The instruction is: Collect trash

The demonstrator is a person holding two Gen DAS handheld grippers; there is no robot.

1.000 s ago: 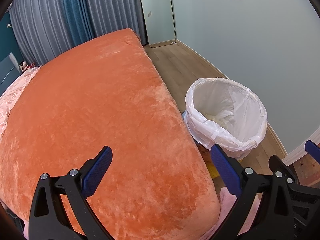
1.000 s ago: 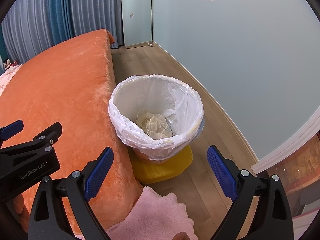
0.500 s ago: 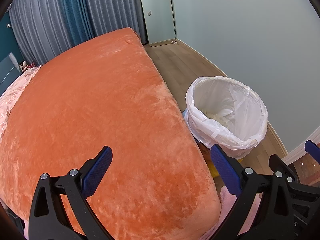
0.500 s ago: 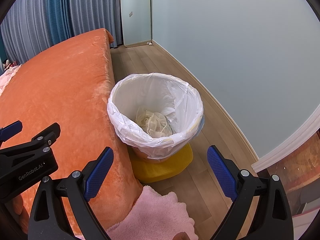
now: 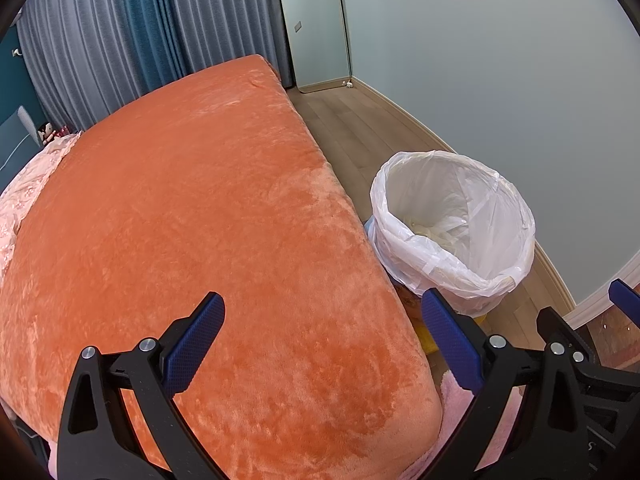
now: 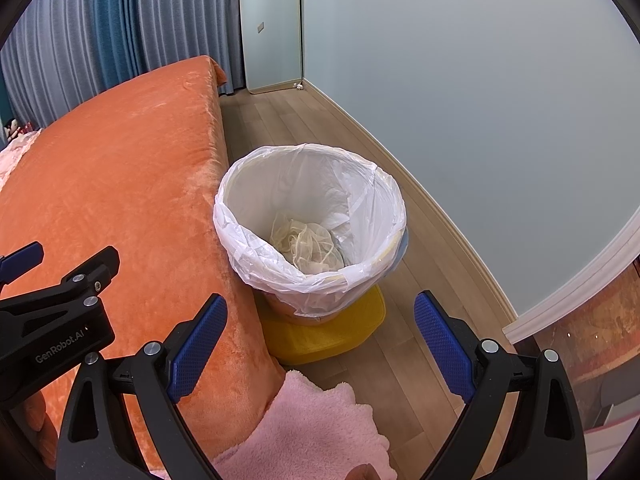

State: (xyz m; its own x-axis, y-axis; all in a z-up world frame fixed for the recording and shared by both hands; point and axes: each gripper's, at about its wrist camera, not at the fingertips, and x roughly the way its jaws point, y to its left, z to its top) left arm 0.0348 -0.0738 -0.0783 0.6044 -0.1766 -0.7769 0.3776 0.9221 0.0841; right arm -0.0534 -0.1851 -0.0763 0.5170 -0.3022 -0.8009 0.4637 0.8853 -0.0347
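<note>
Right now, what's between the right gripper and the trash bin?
In the right wrist view, the open right gripper hangs apart from the trash bin. Between them show the bin's yellow base and wooden floor.

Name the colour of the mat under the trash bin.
Yellow mat, clearest in the right wrist view, beneath the white-lined bin.

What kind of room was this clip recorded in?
Most likely a bedroom: a bed under an orange plush cover, floor-length curtains behind it, and a lined waste bin on the wood floor beside the bed.
</note>
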